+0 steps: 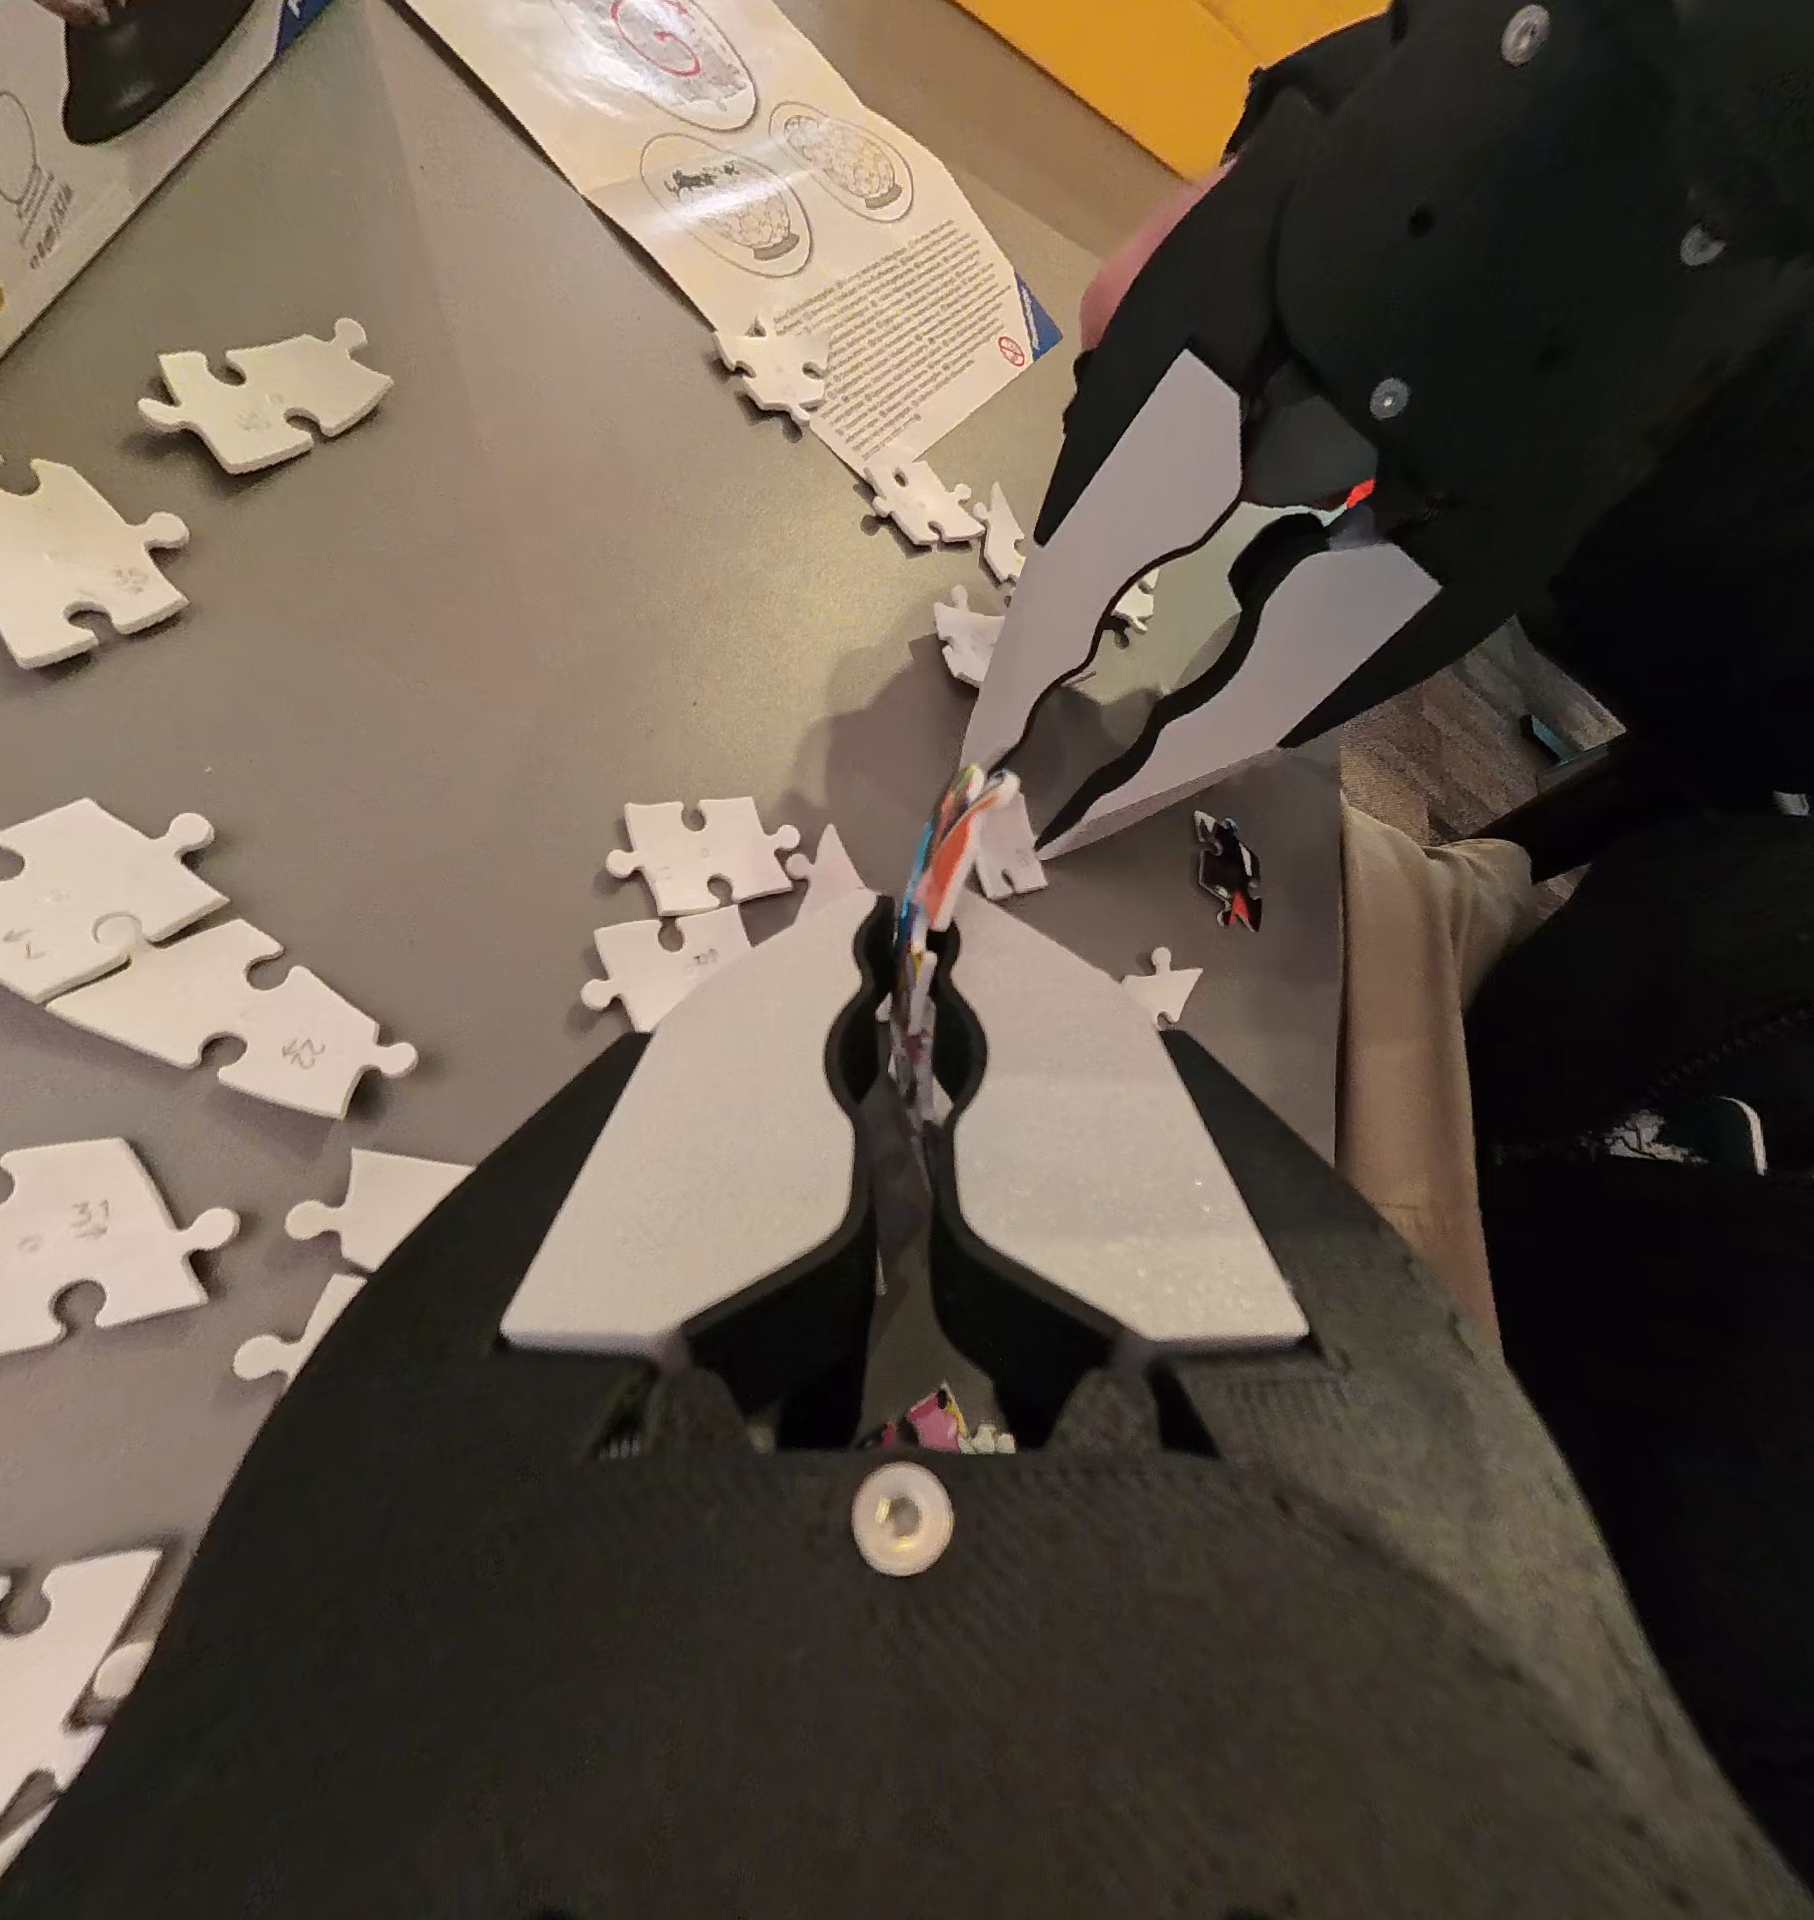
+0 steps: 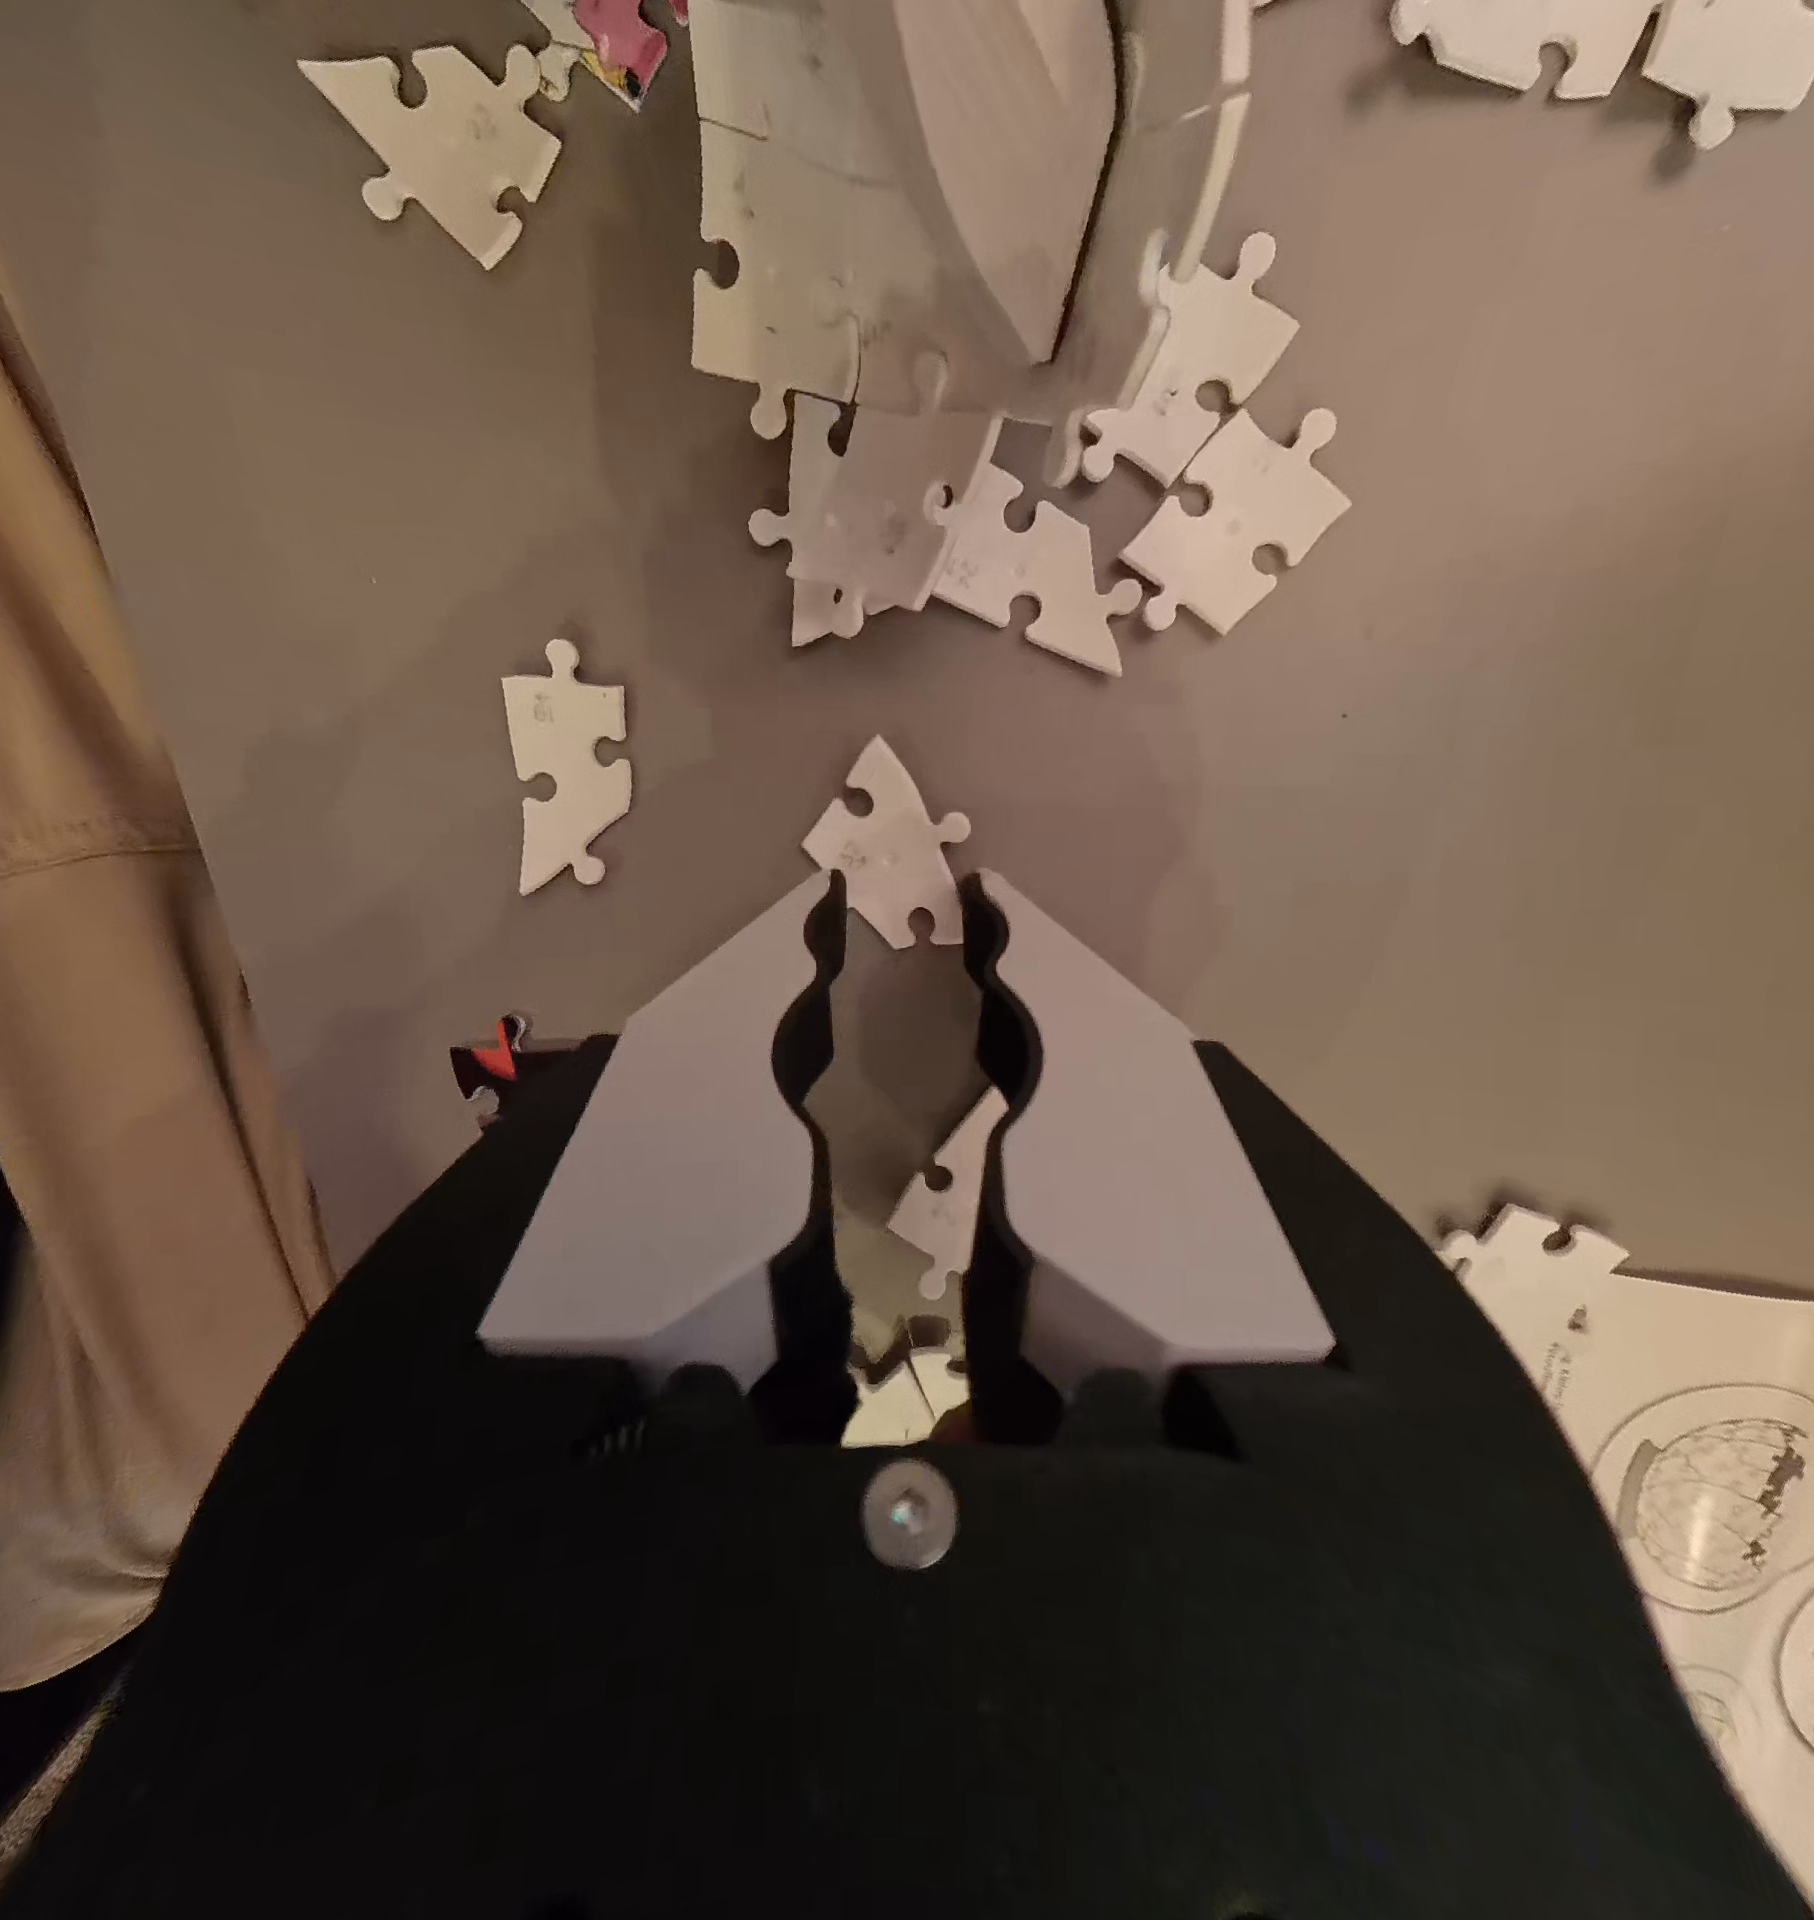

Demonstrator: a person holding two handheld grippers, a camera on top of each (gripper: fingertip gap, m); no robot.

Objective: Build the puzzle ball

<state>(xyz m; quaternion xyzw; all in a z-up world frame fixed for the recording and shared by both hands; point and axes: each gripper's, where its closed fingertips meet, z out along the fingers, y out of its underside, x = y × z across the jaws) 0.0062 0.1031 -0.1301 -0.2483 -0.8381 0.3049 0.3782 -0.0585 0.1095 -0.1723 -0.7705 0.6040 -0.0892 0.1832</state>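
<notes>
Left gripper [image 1: 913, 925]: closed on a colourful printed puzzle section [image 1: 947, 852], held edge-on, upright.
Right gripper [image 2: 908, 883]: jaws parted; a small white wedge-shaped puzzle piece [image 2: 895, 847] is seen at its tips, grip not established.
Grey tabletop [image 1: 487, 644]: strewn with white face-down puzzle pieces [image 1: 72, 556].
Far edge: a folded paper instruction sheet [image 1: 778, 208] is laid beside a cardboard puzzle box [image 1: 72, 156].

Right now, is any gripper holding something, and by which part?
The left gripper pinches a colourful puzzle piece edge-on, by its lower part. The right gripper is open around a white piece, holding nothing.
</notes>
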